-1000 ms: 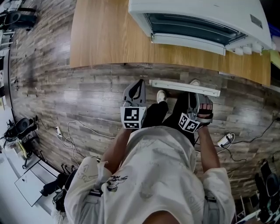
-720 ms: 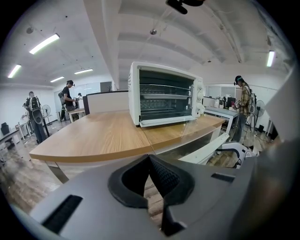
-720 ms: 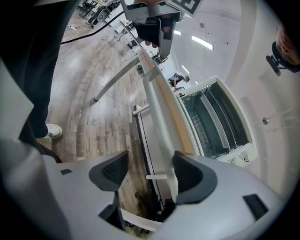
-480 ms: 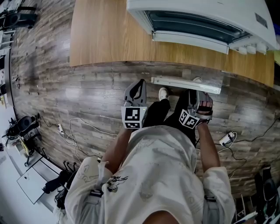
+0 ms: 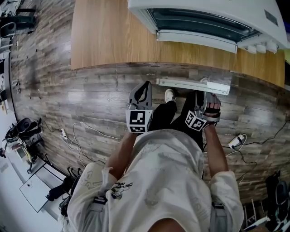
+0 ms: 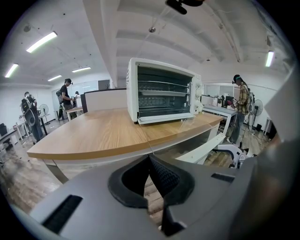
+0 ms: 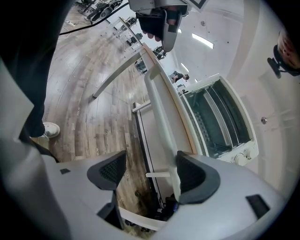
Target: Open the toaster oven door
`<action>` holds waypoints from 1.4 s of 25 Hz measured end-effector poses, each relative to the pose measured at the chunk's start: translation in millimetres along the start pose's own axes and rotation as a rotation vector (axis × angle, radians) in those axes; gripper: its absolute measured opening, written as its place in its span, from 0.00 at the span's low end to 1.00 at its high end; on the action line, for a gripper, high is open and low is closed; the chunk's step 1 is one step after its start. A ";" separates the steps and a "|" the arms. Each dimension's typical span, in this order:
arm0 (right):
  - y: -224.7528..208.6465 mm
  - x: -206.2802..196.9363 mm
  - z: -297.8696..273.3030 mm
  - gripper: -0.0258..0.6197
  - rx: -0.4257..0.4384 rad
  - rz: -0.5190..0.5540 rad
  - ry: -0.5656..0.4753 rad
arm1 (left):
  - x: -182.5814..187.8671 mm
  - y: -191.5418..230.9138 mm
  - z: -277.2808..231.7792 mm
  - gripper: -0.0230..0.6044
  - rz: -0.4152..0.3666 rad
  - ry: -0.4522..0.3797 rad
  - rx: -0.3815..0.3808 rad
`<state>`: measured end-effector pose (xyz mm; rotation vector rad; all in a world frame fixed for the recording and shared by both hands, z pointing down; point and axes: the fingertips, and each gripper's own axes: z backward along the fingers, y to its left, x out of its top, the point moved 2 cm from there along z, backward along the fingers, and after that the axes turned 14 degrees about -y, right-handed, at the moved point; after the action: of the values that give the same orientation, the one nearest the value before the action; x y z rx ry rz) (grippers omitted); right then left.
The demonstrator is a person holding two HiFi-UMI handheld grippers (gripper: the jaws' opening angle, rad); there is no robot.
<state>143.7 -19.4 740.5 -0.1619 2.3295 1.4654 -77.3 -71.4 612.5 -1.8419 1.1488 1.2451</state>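
On the wooden worktop (image 5: 108, 36), in the head view, the toaster oven (image 5: 181, 5) is seen with its door (image 5: 199, 27) let down. In the left gripper view, the left gripper (image 6: 149, 157) is shown closed on nothing. In the right gripper view, the right gripper (image 7: 150, 171) is spread wide, its jaws just opened further, with nothing held between them.

One toaster oven (image 5: 199, 20), one wooden table (image 5: 108, 36), two grippers: left gripper (image 5: 145, 87) and right gripper (image 5: 205, 96).

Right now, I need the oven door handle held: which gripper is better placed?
Right. The right gripper has the door handle between its jaws, which have just been opening; the left gripper is shut, away from it.
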 end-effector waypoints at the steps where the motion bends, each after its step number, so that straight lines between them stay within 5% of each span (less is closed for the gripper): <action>1: 0.3 -0.1 0.2 0.56 0.001 0.001 0.000 | 0.7 -0.3 -0.4 0.06 0.001 -0.003 -0.001; 10: 1.8 -2.3 2.2 0.56 0.036 0.014 0.005 | 1.5 -1.8 -1.1 0.06 0.010 -0.014 -0.003; 20: 12.8 -2.4 22.3 0.58 0.132 -0.103 0.062 | 3.5 -2.3 -1.2 0.06 0.021 -0.039 -0.015; 23: 15.6 -5.1 30.3 0.57 0.173 -0.248 0.088 | 5.3 -0.8 -1.7 0.06 0.027 -0.046 -0.013; 30: 5.4 -4.6 41.2 0.56 0.230 -0.770 0.123 | 17.6 -4.4 -4.9 0.06 0.037 -0.100 -0.037; 35: -17.1 3.3 51.0 0.53 0.201 -0.967 0.112 | 26.4 -9.3 -5.9 0.06 0.037 -0.132 -0.059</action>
<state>158.8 18.5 705.4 -1.1413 1.9568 0.7359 -62.0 -80.8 590.2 -1.7591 1.0884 1.4135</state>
